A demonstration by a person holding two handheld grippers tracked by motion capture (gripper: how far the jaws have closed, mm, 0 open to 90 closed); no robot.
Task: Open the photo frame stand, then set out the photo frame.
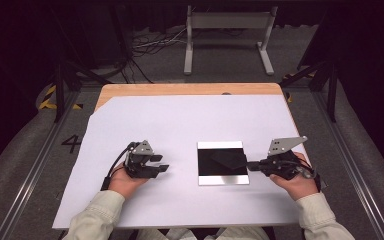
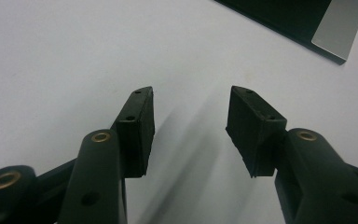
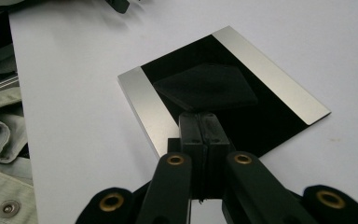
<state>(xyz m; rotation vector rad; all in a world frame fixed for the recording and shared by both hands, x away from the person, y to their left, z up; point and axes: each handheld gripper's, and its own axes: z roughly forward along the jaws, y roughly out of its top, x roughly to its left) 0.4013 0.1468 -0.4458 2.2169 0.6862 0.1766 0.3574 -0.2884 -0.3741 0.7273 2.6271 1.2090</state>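
Observation:
A black square plate point(image 1: 223, 179) with silver strips on two sides lies on the white sheet, right of centre. A dark folded cloth point(image 1: 227, 160) rests on it. My right gripper point(image 1: 250, 164) comes in from the plate's right side with its jaws pressed together. In the right gripper view the right gripper point(image 3: 199, 116) has its tips at the near corner of the cloth point(image 3: 205, 86), above the plate point(image 3: 144, 98). Whether cloth is pinched between them I cannot tell. My left gripper point(image 1: 162, 163) rests left of the plate, open and empty. The left gripper point(image 2: 189, 116) hovers over bare sheet, with the plate point(image 2: 340, 28) at the upper right.
The white sheet point(image 1: 180, 120) covers most of a wooden table point(image 1: 190, 89). Beyond the table's far edge stand a grey metal frame point(image 1: 228, 30) and floor cables point(image 1: 150, 45). A person's light sleeves point(image 1: 100, 220) enter from the bottom.

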